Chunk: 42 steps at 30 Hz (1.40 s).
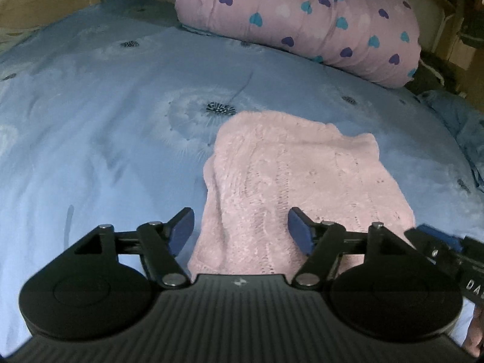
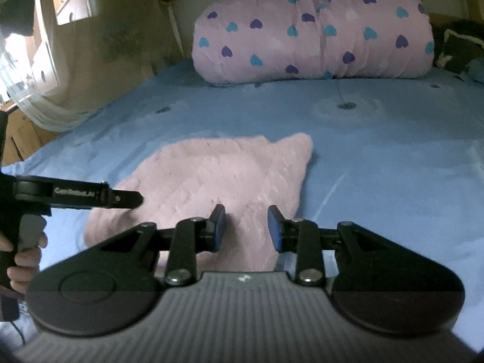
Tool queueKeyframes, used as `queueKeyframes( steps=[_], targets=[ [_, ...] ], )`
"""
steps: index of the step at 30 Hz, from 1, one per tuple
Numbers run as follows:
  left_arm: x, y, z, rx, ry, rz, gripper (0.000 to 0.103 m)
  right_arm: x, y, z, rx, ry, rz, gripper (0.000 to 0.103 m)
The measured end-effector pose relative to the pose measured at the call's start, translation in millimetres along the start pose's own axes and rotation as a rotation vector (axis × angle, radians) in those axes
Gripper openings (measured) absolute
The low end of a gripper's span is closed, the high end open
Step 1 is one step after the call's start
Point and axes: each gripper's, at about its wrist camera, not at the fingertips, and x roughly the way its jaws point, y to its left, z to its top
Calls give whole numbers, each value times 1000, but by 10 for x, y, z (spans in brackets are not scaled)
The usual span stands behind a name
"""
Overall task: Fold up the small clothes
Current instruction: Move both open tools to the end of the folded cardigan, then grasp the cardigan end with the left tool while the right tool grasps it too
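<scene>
A pink knit garment lies folded flat on the blue bed sheet. My left gripper hovers over its near edge with the jaws wide apart, and the cloth lies below them, untouched by the pads. In the right wrist view the same garment spreads ahead, one corner pointing away. My right gripper stands over its near right part, jaws partly apart, and the pads do not press on the cloth. The left gripper reaches in from the left over the garment's near left corner.
A rolled pink quilt with blue and purple hearts lies across the far end of the bed. A hand holds the left gripper's handle. Curtains and wooden furniture stand beyond the bed's left side. Dark items sit at the far right.
</scene>
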Motion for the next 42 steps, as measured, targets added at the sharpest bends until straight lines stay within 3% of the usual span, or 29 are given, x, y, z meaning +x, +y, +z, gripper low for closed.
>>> queueKeyframes(
  steps=[5,10,11,13,15,27,31,42],
  targets=[
    [28,67,-24,-15,12,-4,81,38,-6,-229,29,12,-11,35],
    [-42,58,-19,-9,4,-11,85,-23,-77,-110,95,28,0,38],
    [-48,47,-21,-4,3,-2,86,-46,-96,-93,108,20,0,41],
    [-37,31,-8,-1,5,10,89,-72,-141,-51,129,-5,2,72],
    [-15,43,2,-19,14,4,90,-64,-180,-44,139,-6,27,81],
    [183,226,20,-166,73,-127,93,414,-259,28,232,99,97,80],
    [270,274,8,-211,91,-158,94,544,-274,0,264,129,115,84],
    [409,346,-19,-243,106,-215,96,667,-370,-33,328,155,189,89]
  ],
)
